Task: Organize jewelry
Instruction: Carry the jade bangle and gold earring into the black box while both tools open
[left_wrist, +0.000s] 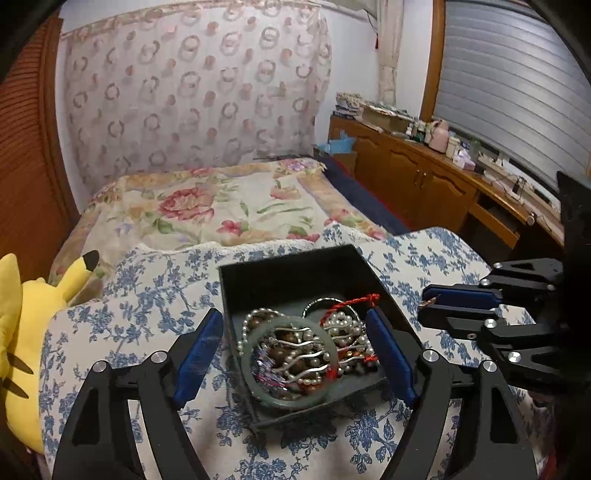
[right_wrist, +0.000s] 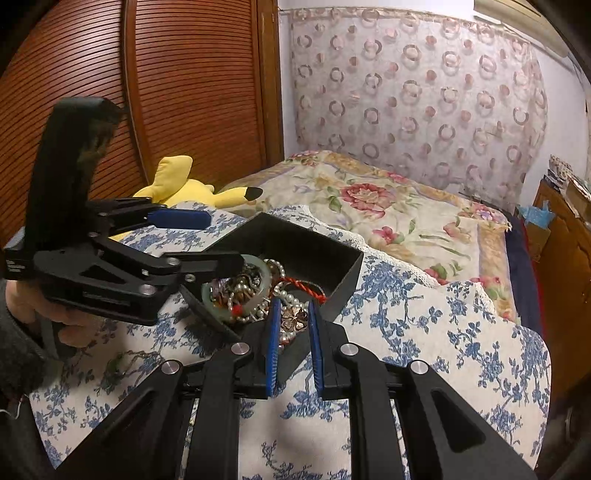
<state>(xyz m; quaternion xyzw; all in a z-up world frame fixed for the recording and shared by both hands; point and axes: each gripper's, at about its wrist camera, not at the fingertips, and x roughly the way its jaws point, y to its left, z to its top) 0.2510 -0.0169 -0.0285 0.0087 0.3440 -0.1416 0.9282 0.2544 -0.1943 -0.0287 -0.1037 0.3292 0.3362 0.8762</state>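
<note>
A black box (left_wrist: 295, 273) sits on the blue-flowered cloth (left_wrist: 147, 325), heaped with jewelry — a green bangle (left_wrist: 286, 360), pearl strands (left_wrist: 343, 321), a red cord (left_wrist: 351, 301). The left gripper (left_wrist: 295, 354) stands wide, straddling the box's near end, gripping nothing. The right gripper (right_wrist: 293, 347) is narrowed beside the box — a small gold piece (left_wrist: 428, 303) shows at its pads, contact unclear.
</note>
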